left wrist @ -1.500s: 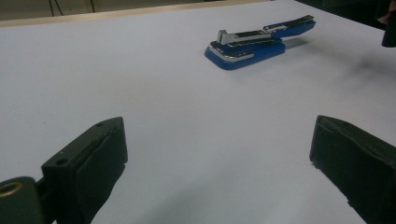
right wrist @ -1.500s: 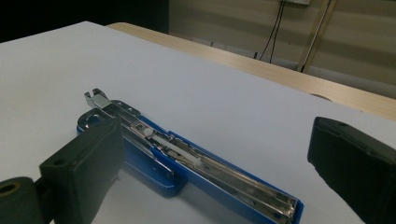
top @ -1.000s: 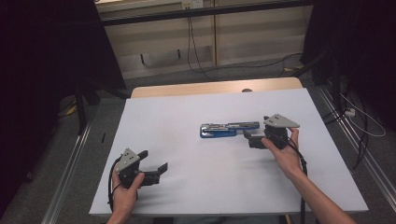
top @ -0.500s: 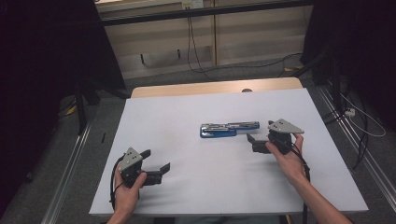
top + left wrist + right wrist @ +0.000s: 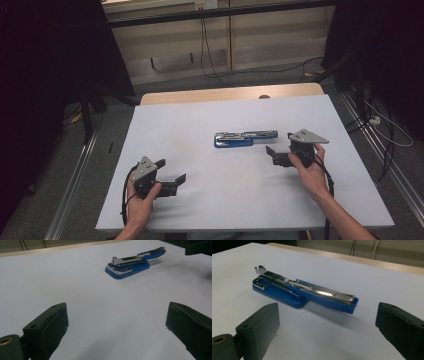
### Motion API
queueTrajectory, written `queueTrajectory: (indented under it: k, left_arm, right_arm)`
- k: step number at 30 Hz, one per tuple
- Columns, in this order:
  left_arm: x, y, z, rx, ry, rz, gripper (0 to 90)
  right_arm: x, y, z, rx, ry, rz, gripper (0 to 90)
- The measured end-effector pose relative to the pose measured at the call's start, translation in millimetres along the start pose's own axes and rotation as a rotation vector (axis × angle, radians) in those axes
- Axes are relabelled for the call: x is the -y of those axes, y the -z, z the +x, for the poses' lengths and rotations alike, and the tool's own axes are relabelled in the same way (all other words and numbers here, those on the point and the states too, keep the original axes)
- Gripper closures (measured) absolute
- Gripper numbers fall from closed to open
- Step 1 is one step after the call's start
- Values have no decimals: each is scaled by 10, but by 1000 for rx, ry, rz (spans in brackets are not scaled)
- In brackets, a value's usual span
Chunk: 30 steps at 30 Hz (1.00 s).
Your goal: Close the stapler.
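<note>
In the high view, the left gripper is held by the left hand near the front edge of the table. Its jaws are spread wide, and nothing is held between them. In the left gripper view, only the bare white surface is seen between its two black pads. The stapler is seen well ahead of this gripper and a little to the right of its line, far from the pads.

The right gripper is held by the right hand at the right side of the table. Its jaws are also opened wide and are empty. In the right gripper view, the stapler is found just ahead of the pads, lying across the line of the jaws and apart from them.

The stapler is blue and is lying flat near the middle of the table, folded open, so that the shiny metal rail is exposed on top. It is touched by neither gripper. Beyond it, the wooden edge of the table is seen at the far side.
</note>
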<state>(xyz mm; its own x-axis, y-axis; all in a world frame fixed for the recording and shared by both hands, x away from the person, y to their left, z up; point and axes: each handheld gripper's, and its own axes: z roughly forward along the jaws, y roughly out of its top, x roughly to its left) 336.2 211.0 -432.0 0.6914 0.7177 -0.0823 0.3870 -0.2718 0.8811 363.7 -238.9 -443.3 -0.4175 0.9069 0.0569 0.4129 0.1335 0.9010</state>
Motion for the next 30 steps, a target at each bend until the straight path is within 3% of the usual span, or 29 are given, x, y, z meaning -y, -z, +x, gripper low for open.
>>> queueTrajectory:
  k: [2, 7, 9, 12, 16, 18, 21, 24, 28, 30]
  left_arm:
    - [-9, -15, -14, 21, 16, 2, 45]
    - [-35, -10, 29, 14, 33, -23, 44]
    - [-40, -9, 38, -9, 9, -27, 44]
    - [-78, -39, 40, -11, -2, -52, 39]
    - [-143, -132, 24, -52, -57, -74, 39]
    - [-160, -194, 20, -47, -56, -72, 39]
    - [-154, -291, 14, -40, -53, -42, 40]
    - [-137, -437, 36, -32, 7, -11, 45]
    - [-177, -576, 18, -31, -15, 9, 47]
    - [-224, -616, -2, -25, -24, 2, 47]
  right_arm:
    - [6, -14, 17, 6, 11, 13, 42]
    - [8, -35, 27, 2, 19, 25, 41]
    - [23, -48, 12, -2, -2, 35, 48]
    - [26, -52, -2, 2, 3, 37, 68]
    - [26, -30, -2, -8, 3, 29, 170]
    - [29, -7, -5, 5, 13, 12, 243]
    - [27, 14, -23, 12, 0, -3, 272]
    - [22, 13, -37, 7, -7, -22, 347]
    - [10, 18, 1, -26, -9, -38, 412]
    - [12, 11, 14, -41, -2, -33, 486]
